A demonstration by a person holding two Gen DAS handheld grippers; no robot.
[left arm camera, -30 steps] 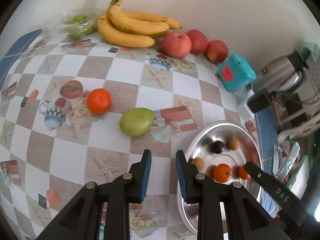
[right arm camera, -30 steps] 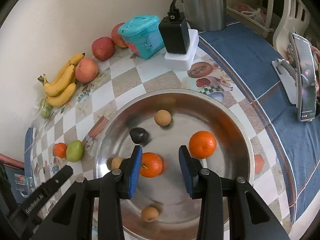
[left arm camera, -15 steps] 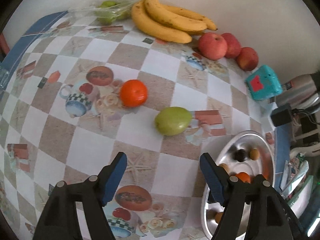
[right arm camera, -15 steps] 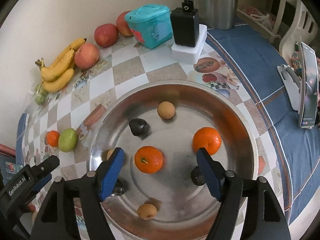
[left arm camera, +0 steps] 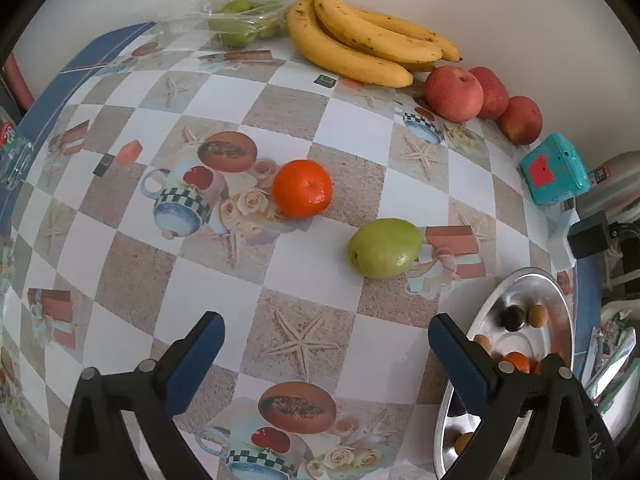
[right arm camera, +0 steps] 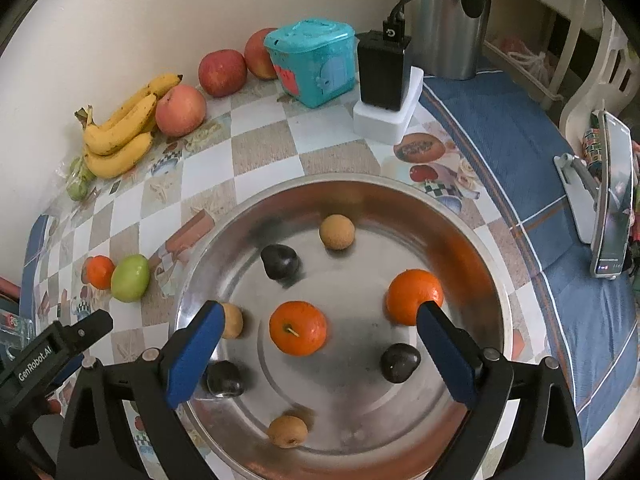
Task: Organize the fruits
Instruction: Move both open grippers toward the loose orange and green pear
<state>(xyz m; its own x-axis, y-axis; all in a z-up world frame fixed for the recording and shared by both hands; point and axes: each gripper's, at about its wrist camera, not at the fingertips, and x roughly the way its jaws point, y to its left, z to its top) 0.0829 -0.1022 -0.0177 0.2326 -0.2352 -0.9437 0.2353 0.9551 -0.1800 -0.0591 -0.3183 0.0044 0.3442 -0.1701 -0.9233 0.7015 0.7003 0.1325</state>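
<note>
**Both grippers opening over the fruit table**

The left gripper (left arm camera: 326, 334) is hanging over the checked tablecloth (left arm camera: 320, 96); its jaws are opening wide with nothing between them — only bare cloth. An orange (left arm camera: 302, 188) and a green fruit (left arm camera: 385, 247) are lying on the cloth a little ahead of it, near each other but not touching; bananas (left arm camera: 360, 46) and red apples (left arm camera: 454, 94) are sitting far back by the wall.

The right gripper (right arm camera: 318, 342) is hanging over the big metal plate (right arm camera: 400, 200); its jaws are opening too; an orange in the plate (right arm camera: 298, 328) is sitting between the blue pads (right arm camera: 192, 360), but they are not touching it. A second orange (right arm camera: 412, 296) is lying just beside the right pad; small brown fruits (right arm camera: 337, 231) and dark fruits (right arm camera: 279, 262) are lying around in the plate — well apart from each other.
</note>
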